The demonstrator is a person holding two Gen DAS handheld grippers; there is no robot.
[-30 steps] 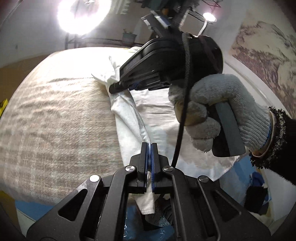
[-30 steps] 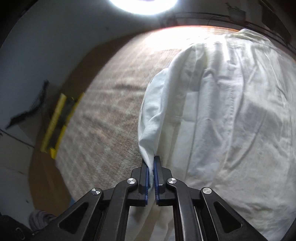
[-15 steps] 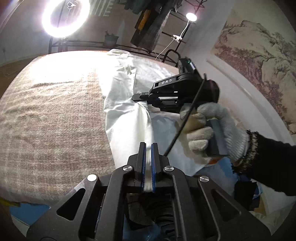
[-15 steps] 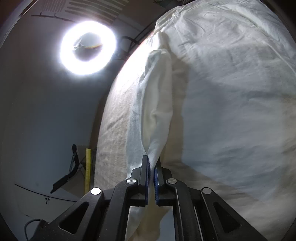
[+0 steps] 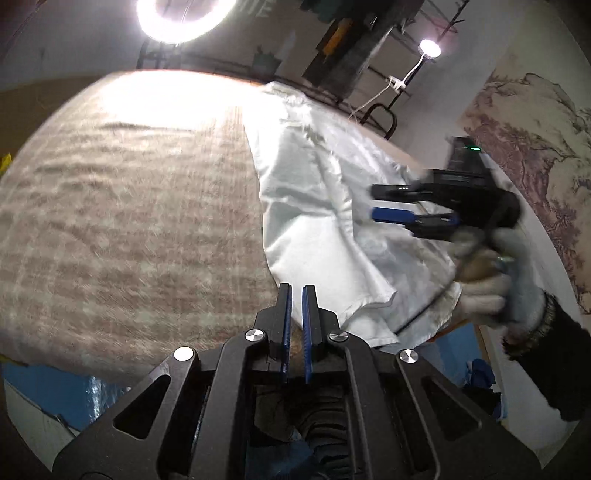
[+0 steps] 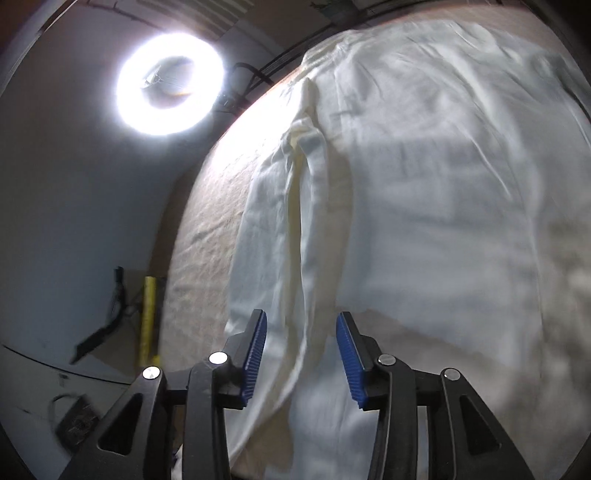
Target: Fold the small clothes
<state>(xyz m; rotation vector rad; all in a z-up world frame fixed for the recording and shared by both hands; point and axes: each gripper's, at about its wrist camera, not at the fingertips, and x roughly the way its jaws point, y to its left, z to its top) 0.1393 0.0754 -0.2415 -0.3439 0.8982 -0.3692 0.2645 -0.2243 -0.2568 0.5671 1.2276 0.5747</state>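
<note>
A white garment (image 5: pixel 325 206) lies spread on the checked beige bed cover (image 5: pixel 129 206), its near hem hanging over the front edge. It fills the right wrist view (image 6: pixel 424 206), with a folded ridge running up its left part. My left gripper (image 5: pixel 296 291) hovers over the bed cover just left of the garment, its jaws a narrow slit apart with nothing between them. My right gripper (image 6: pixel 300 321) is open above the garment's ridge and holds nothing; it also shows in the left wrist view (image 5: pixel 380 203), held by a gloved hand.
A ring light (image 5: pixel 184 14) stands behind the bed, with a dark rack and a small lamp (image 5: pixel 429 48) beside it. A landscape painting (image 5: pixel 535 147) hangs on the right wall. A yellow object (image 6: pixel 149 317) lies on the floor left of the bed.
Both grippers have let go of the garment's edge. The right jaws opened wide and the left parted slightly. The garment fell flat and the left gripper moved left off it.
</note>
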